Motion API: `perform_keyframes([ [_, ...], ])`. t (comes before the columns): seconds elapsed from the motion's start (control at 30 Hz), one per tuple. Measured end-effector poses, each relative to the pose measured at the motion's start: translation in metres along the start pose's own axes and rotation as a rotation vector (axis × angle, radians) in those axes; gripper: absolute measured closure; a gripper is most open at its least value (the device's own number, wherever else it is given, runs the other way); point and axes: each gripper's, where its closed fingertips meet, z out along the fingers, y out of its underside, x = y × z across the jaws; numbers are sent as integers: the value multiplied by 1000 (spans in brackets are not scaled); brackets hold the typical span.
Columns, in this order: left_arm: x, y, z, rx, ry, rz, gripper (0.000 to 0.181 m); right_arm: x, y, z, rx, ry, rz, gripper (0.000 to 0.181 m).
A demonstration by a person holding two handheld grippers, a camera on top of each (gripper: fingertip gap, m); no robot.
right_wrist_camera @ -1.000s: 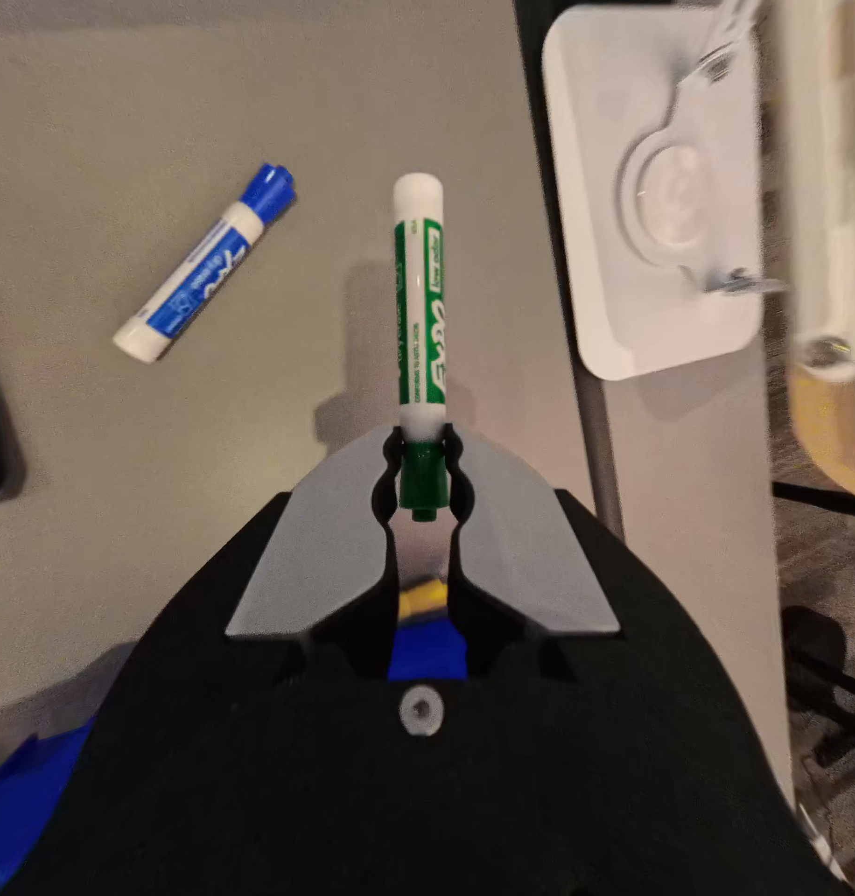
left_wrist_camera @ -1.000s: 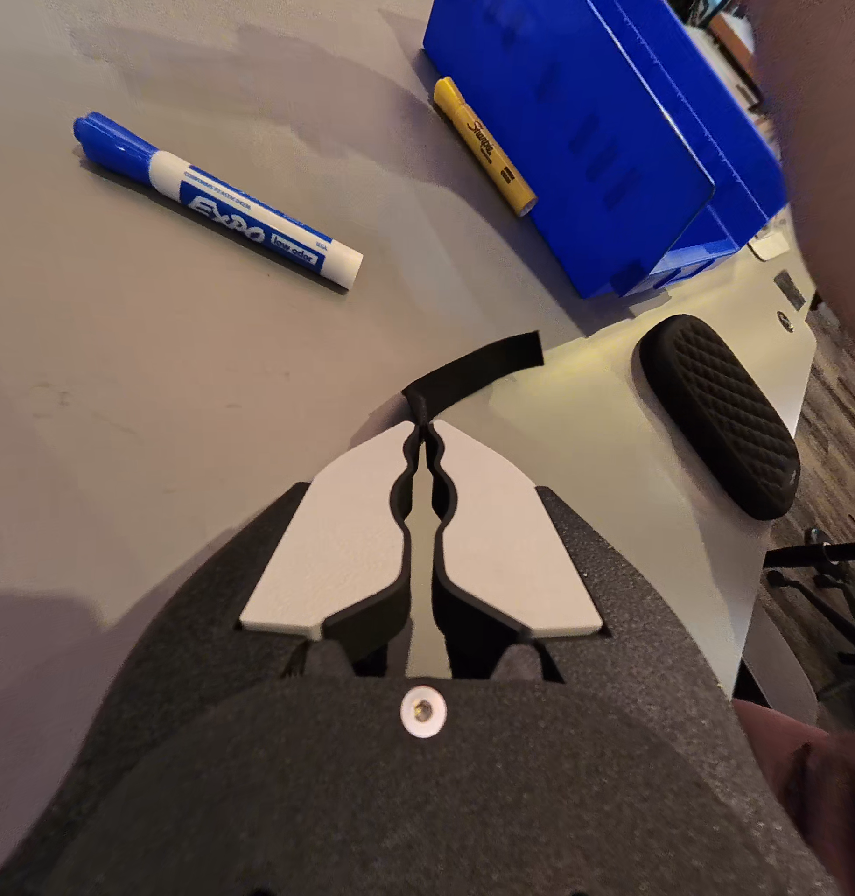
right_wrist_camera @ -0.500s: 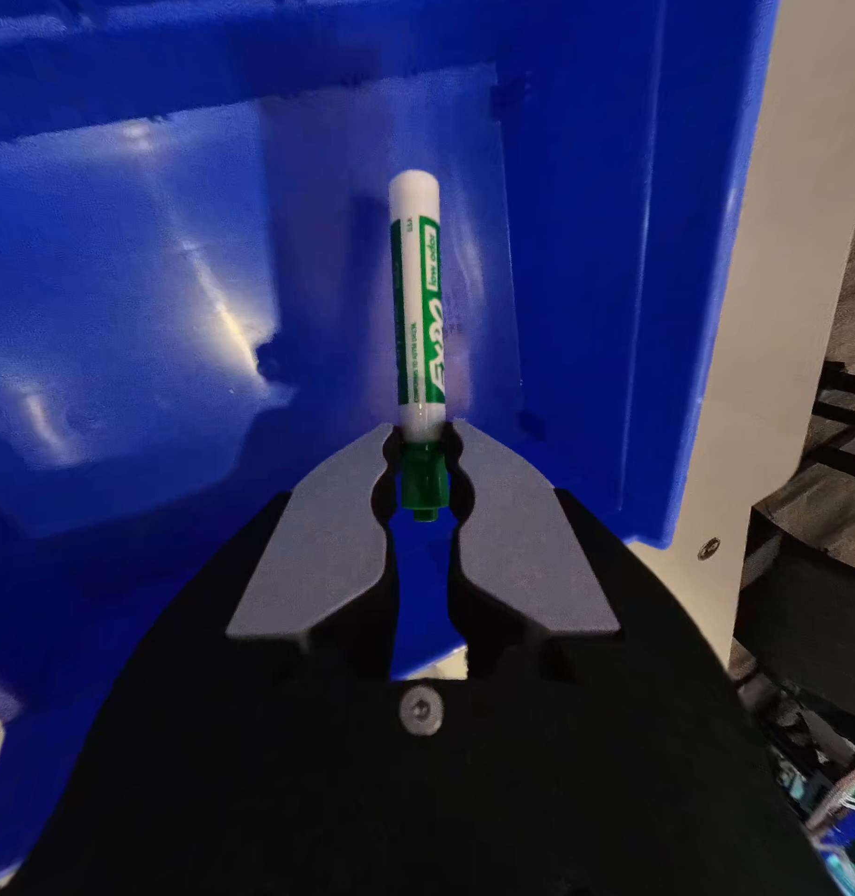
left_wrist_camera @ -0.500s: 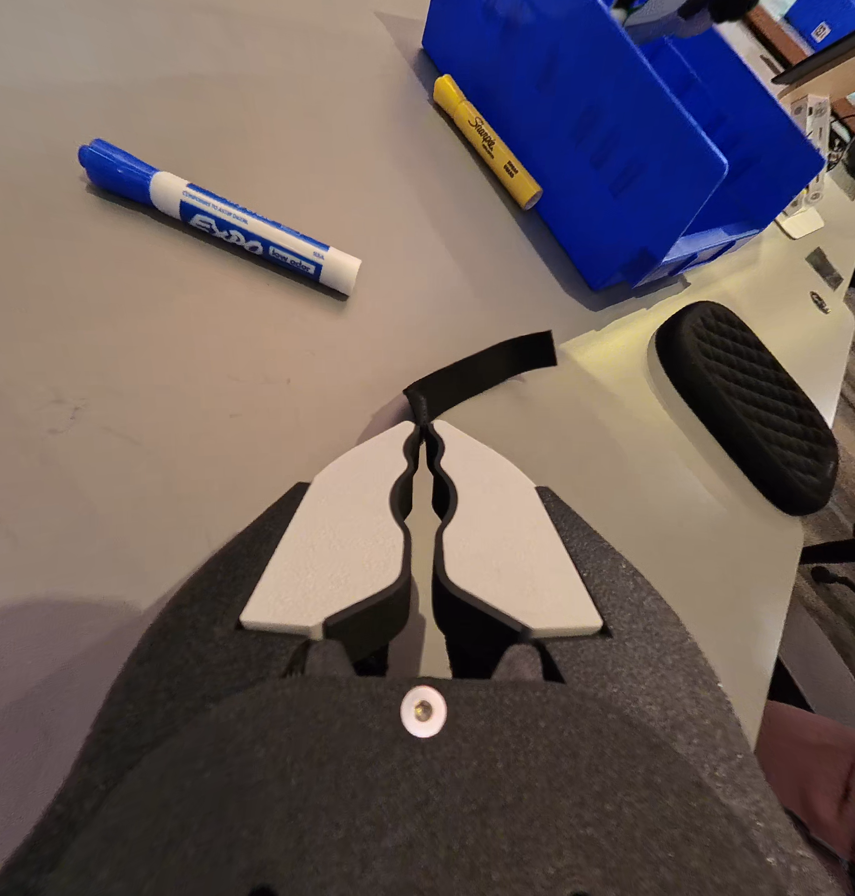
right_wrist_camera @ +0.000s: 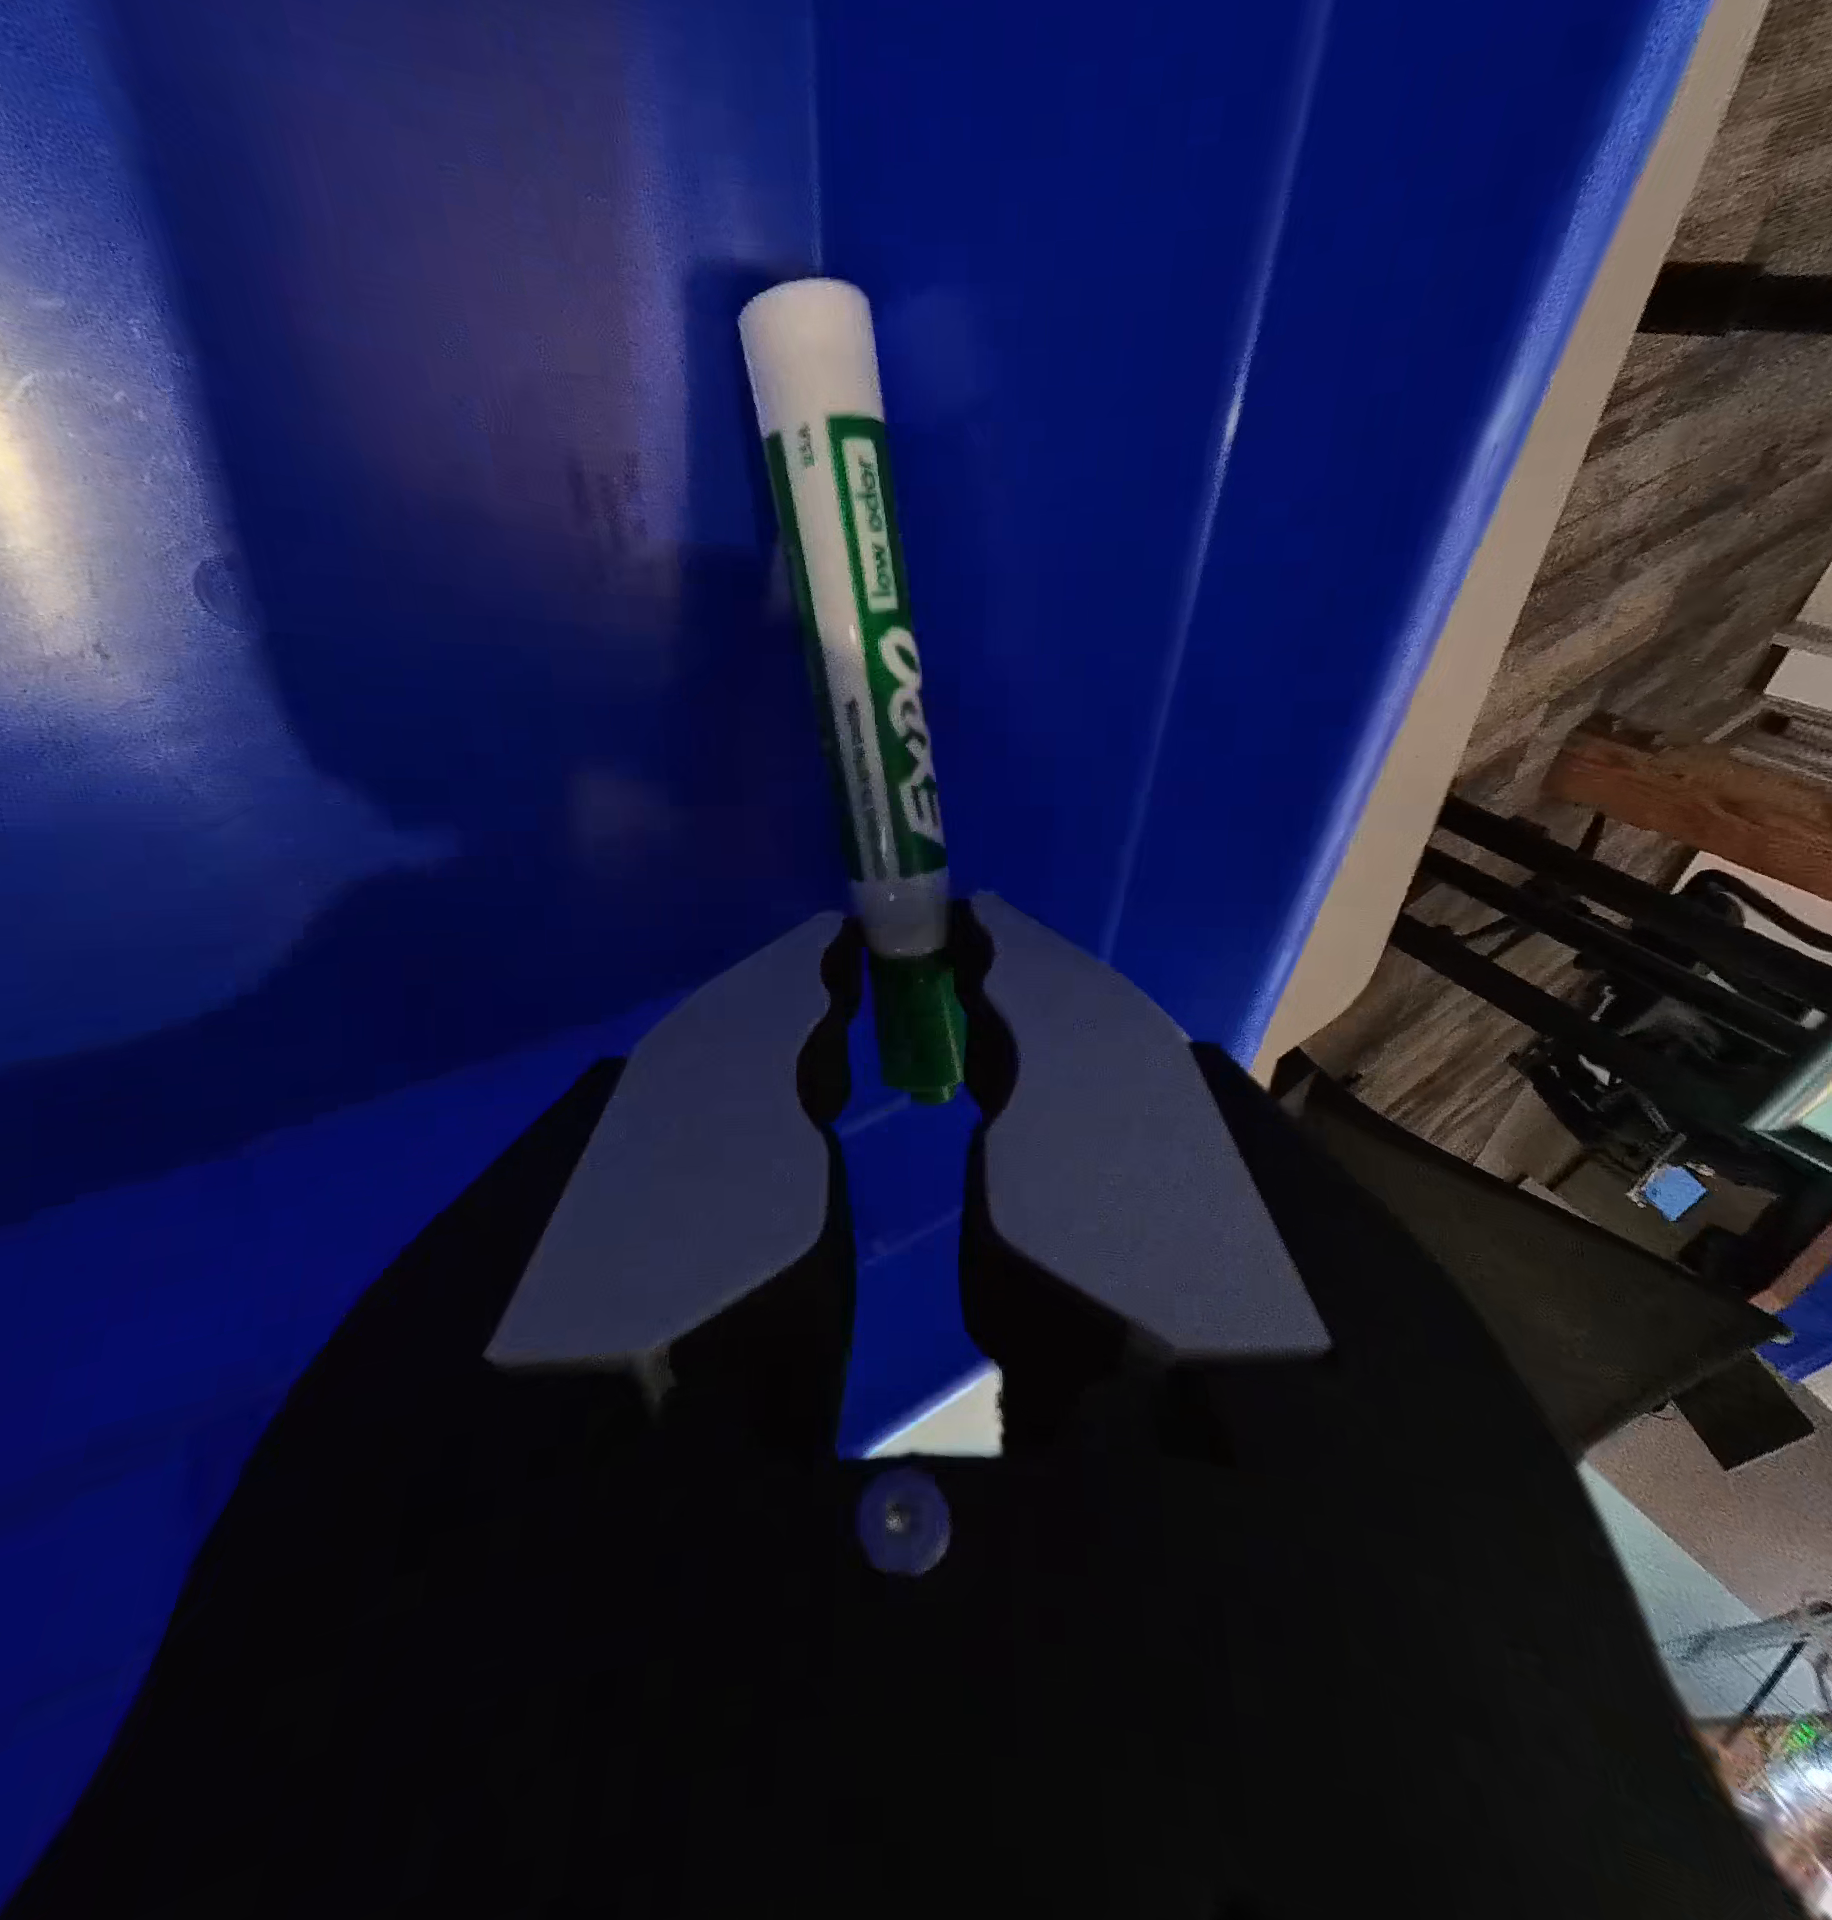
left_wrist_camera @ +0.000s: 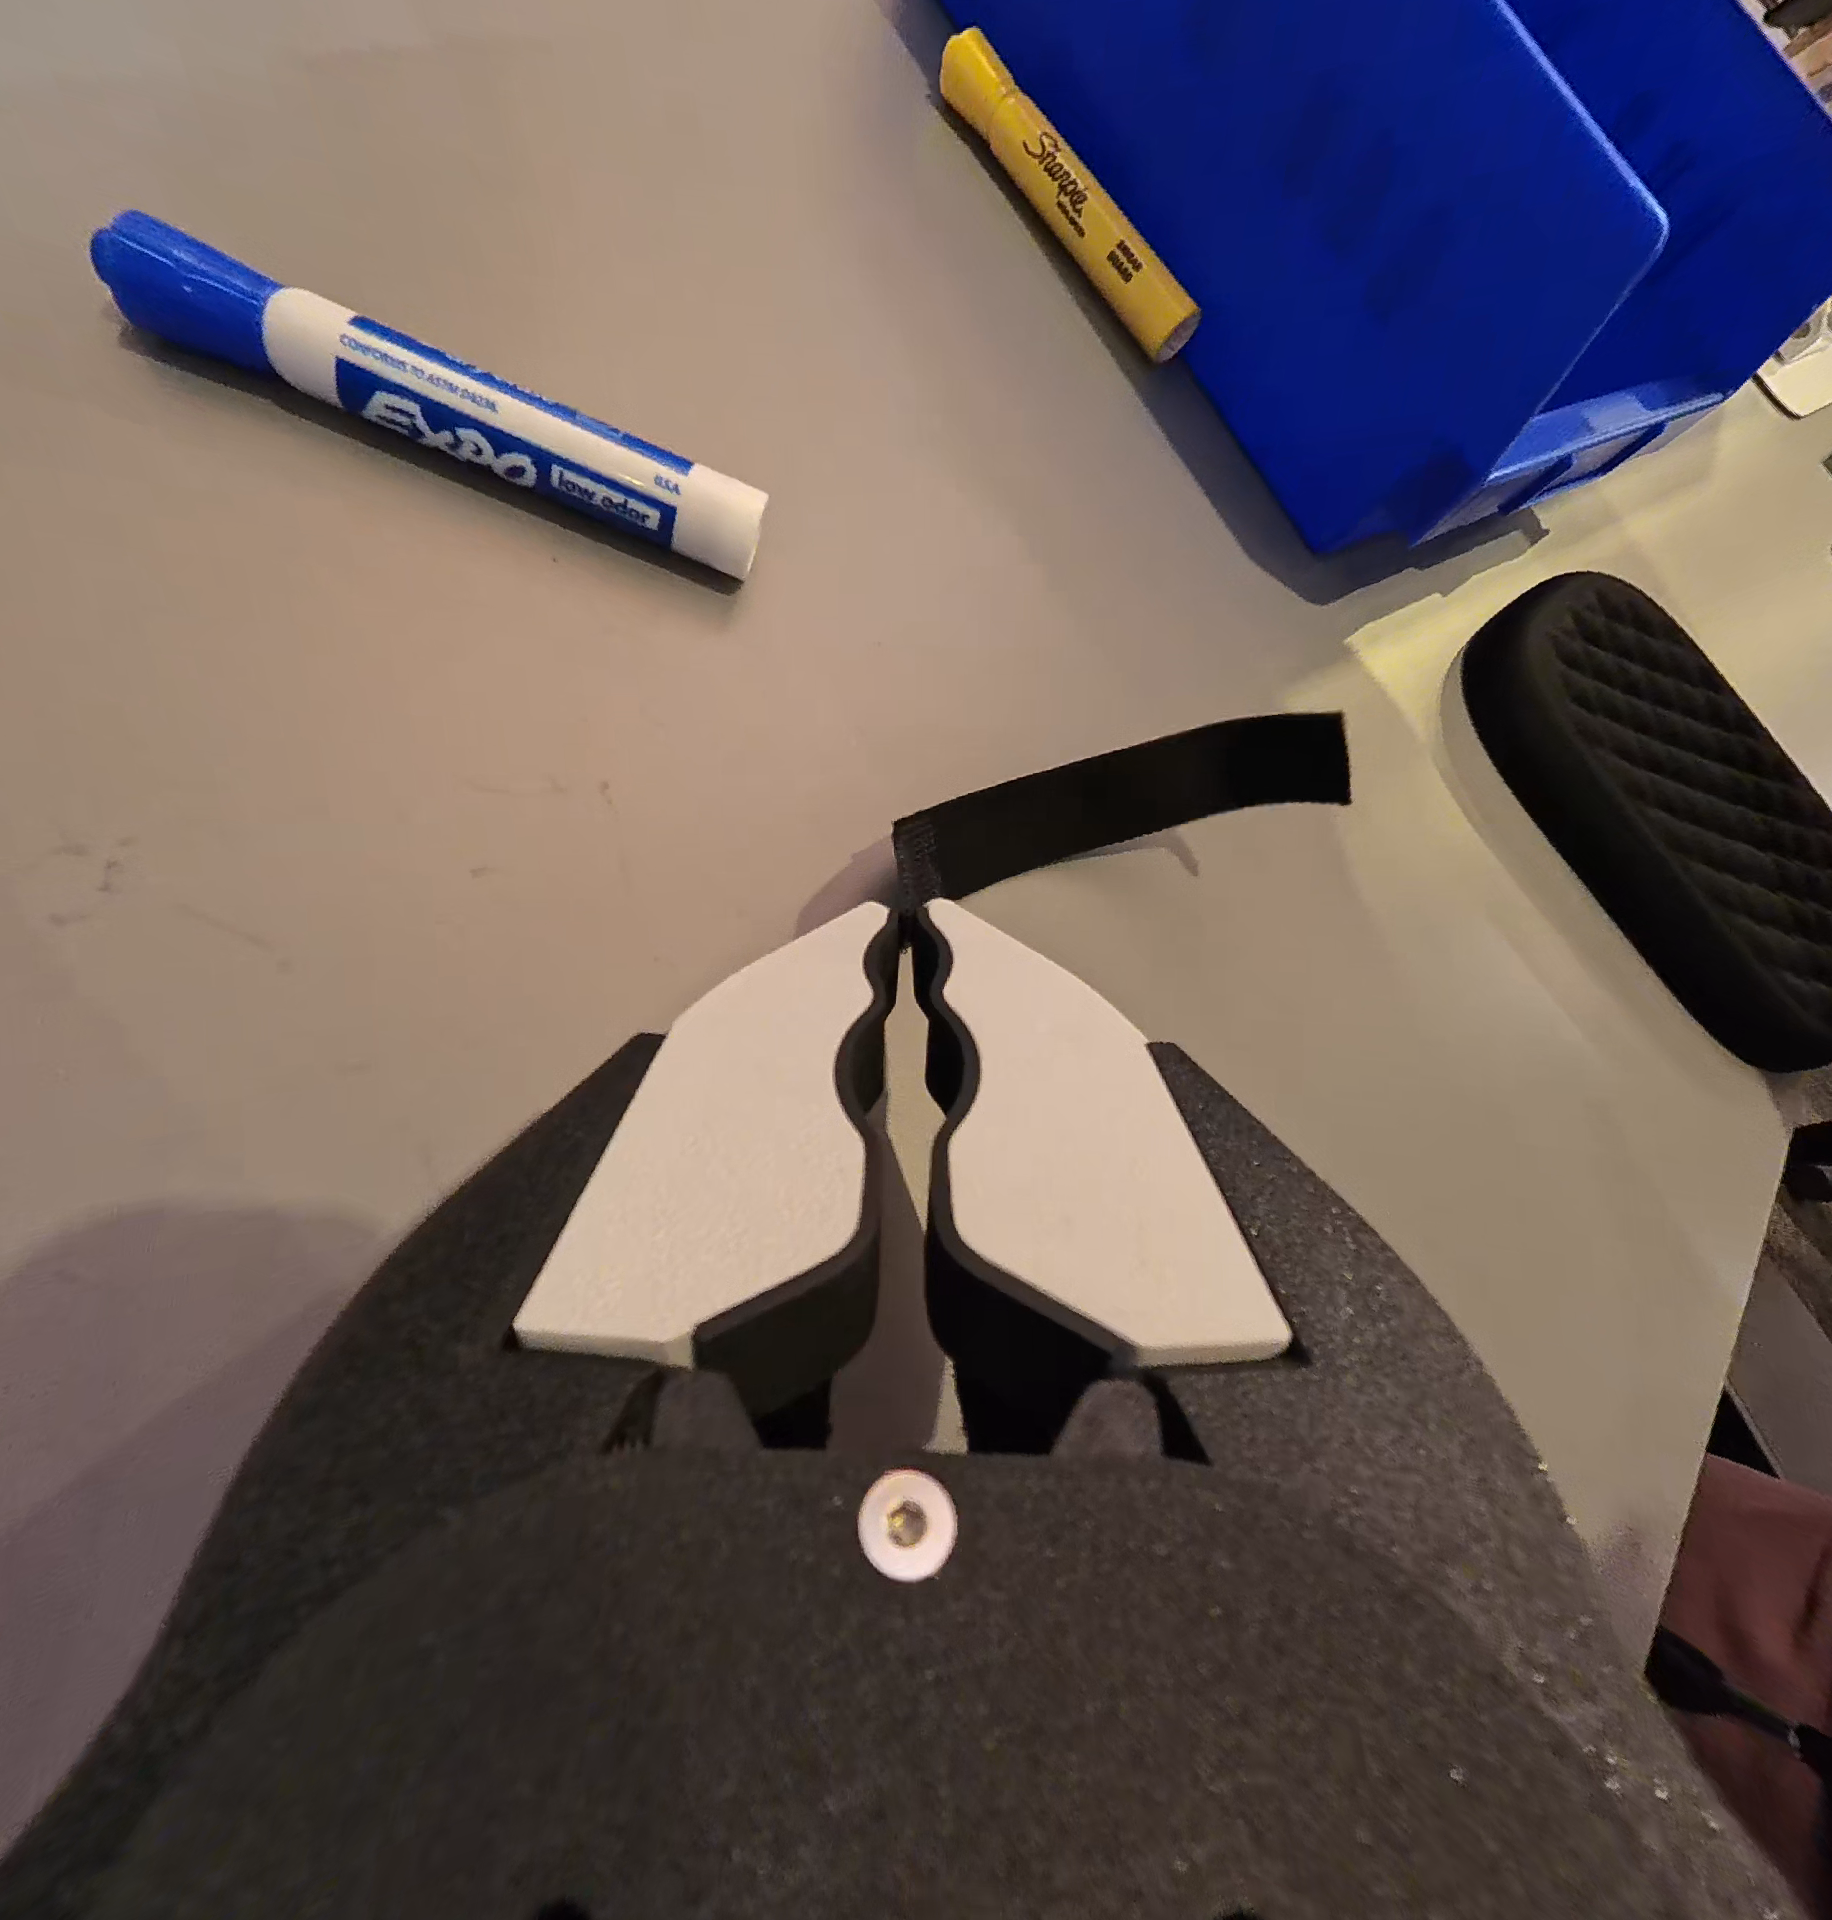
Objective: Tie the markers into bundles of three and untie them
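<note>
My left gripper [left_wrist_camera: 907, 914] is shut on one end of a black strap [left_wrist_camera: 1130, 779], held just above the grey table; the strap's free end curls off to the right. A blue marker [left_wrist_camera: 424, 400] lies on the table to the far left, and a yellow marker [left_wrist_camera: 1073, 197] lies against the blue bin [left_wrist_camera: 1359, 239]. My right gripper [right_wrist_camera: 907, 914] is shut on the cap end of a green marker [right_wrist_camera: 855, 623]. It holds the marker inside the blue bin [right_wrist_camera: 372, 520], pointing at a corner and tilted slightly left.
A black quilted case [left_wrist_camera: 1660, 831] lies at the right near the table's edge. A person's sleeve [left_wrist_camera: 1774, 1610] shows at the lower right. Beyond the bin wall, the right wrist view shows the table's edge [right_wrist_camera: 1463, 675], the floor and dark chair frames [right_wrist_camera: 1618, 935]. The tips of one gripper are about 45 cm away from the tips of the other.
My right gripper has carried the green marker from above the table into the blue bin and deeper toward its corner; the marker now tilts a little. The left gripper has stayed almost still with the strap.
</note>
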Motion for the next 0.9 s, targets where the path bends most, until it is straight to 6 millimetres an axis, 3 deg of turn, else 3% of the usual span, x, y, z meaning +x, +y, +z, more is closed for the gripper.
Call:
perform_keyframes([
  [0.27, 1, 3, 2, -18, -1, 8, 180, 6, -2, 15, -45, -10, 20, 162],
  [0.4, 4, 3, 2, -19, 12, 10, 180, -2, -17, 12, 22, -25, -15, 162],
  [0.53, 5, 2, 1, -14, 12, 20, 180, -4, -19, 16, 2, 4, -26, 161],
  [0.63, 4, 2, 0, -16, 7, 23, 180, -1, -23, 11, 25, 46, 1, 148],
  [0.77, 5, -1, -2, -2, 13, 17, 180, 4, -25, -26, 82, 86, 46, 144],
  [0.83, 3, -3, -3, 8, 6, 18, 180, 4, -36, -60, 136, 93, 141, 146],
  [0.9, 1, -4, -5, 17, -5, 15, 180, -4, -59, -101, 206, 65, 333, 148],
])
